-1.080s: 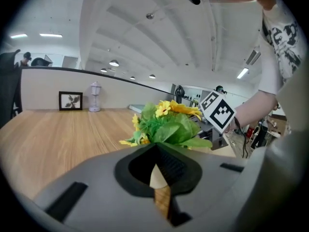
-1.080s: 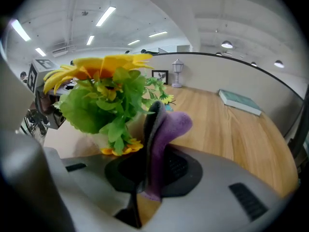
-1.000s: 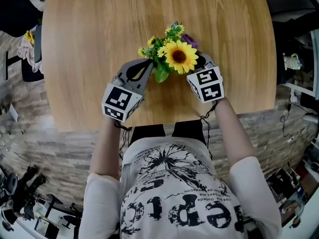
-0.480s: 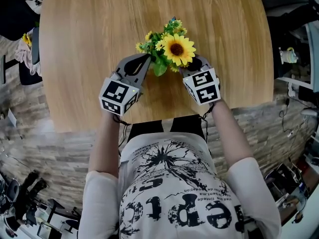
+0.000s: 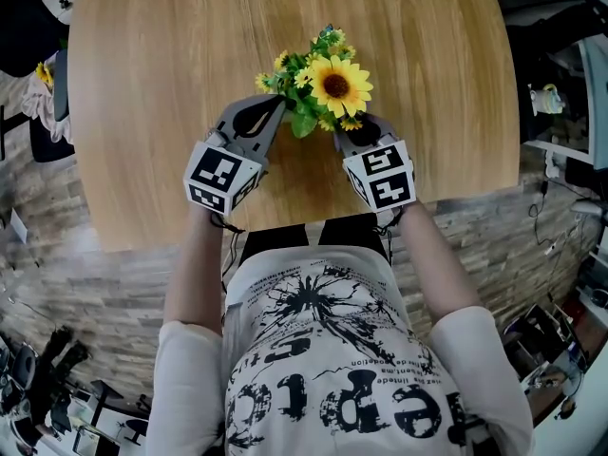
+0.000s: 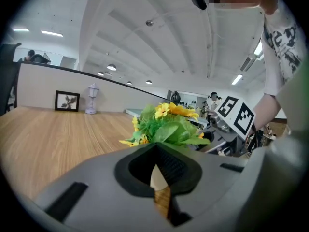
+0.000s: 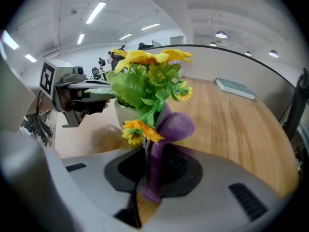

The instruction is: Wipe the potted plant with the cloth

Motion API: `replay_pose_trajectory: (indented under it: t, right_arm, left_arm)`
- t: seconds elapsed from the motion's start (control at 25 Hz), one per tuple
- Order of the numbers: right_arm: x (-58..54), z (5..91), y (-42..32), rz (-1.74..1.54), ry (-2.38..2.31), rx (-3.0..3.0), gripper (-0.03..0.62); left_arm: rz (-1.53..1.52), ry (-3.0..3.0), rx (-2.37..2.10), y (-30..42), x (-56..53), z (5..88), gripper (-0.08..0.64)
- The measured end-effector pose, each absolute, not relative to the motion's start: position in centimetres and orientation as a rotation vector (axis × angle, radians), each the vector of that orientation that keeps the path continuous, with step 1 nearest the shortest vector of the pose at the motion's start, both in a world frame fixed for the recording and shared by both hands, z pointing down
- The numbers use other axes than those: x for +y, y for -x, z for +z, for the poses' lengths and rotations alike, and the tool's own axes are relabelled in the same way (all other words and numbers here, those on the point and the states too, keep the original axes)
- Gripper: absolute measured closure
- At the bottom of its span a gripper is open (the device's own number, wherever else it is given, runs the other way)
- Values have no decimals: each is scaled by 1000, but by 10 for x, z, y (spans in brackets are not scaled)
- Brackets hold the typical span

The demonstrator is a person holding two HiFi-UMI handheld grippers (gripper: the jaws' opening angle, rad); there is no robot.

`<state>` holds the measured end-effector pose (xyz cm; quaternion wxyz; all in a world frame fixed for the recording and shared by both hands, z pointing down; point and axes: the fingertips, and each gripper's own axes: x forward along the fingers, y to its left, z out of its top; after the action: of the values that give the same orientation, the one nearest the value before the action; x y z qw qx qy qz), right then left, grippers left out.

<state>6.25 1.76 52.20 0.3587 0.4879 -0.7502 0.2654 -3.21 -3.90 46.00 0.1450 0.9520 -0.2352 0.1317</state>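
Wooden tabletop [image 5: 142, 84] bore a white-potted sunflower plant [image 7: 145, 86], just ahead of the right gripper [image 7: 147, 153] clamped on purple cloth [image 7: 176, 127]. Left gripper [image 6: 155, 153], beside, was closed.

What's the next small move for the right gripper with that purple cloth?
Probably drag the purple cloth, pinched in the shut right gripper, sideways across the green leaves above the round white pot. The cloth sits right against the small yellow blossoms, and the shut left gripper waits on the plant's other side.
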Motion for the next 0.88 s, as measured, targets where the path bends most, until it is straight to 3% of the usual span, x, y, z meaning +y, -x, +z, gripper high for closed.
replay_pose_trajectory:
  t: [0.88]
  right_arm:
    - [35,523,8,992,-1094,-2013,518]
  left_arm:
    - [330,-2717,-599,26,-36,459,557]
